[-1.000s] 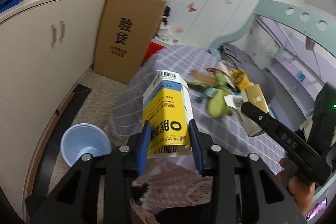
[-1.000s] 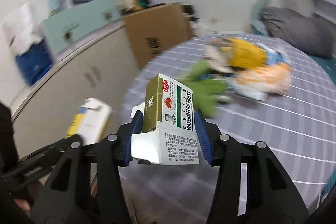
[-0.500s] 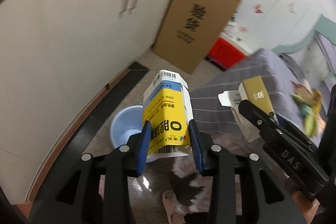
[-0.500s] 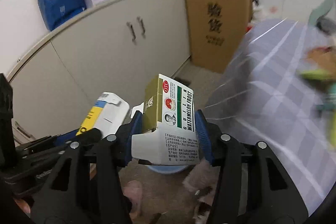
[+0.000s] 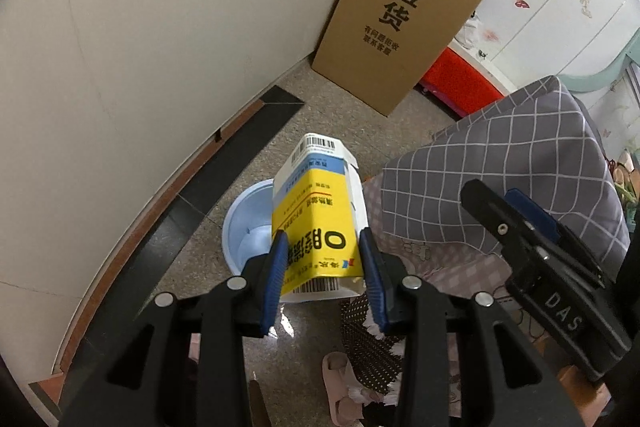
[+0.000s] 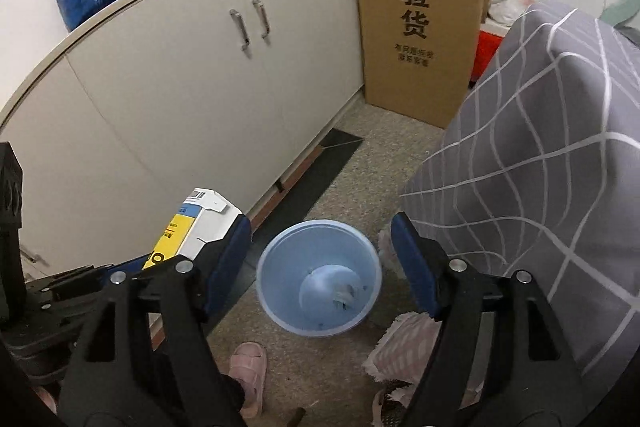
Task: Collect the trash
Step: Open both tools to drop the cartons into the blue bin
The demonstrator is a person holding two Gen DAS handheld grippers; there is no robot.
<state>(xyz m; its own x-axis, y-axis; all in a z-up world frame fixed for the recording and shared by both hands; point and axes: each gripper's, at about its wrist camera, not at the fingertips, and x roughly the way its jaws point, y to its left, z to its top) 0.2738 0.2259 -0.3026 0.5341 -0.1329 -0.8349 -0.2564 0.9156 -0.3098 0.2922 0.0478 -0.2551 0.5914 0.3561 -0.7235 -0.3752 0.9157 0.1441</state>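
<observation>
A yellow, white and blue carton [image 5: 316, 223] is clamped upright between my left gripper's [image 5: 323, 243] blue pads. It hangs above the near rim of a light blue bin [image 5: 246, 231] on the floor. In the right wrist view the bin [image 6: 280, 303] lies straight below my right gripper [image 6: 320, 227]. Its jaws are opening and stand wide, with nothing between them. Something pale lies at the bin's bottom; I cannot tell what. The yellow carton [image 6: 200, 223] and the left gripper [image 6: 80, 283] show at the left. The right gripper [image 5: 520, 227] shows beside the carton in the left wrist view.
A tall cardboard box [image 6: 416, 23] leans against the white cabinet [image 6: 200, 99]. The bed with its grey checked cover [image 6: 540, 155] crowds the right side. A pink slipper [image 6: 248, 367] and patterned cloth [image 5: 372, 347] lie on the floor near the bin. A red crate [image 5: 460, 87] stands behind.
Both grippers swung from over the bed down to the blue bin. The right gripper opened, and the green and white box it held is gone from its jaws.
</observation>
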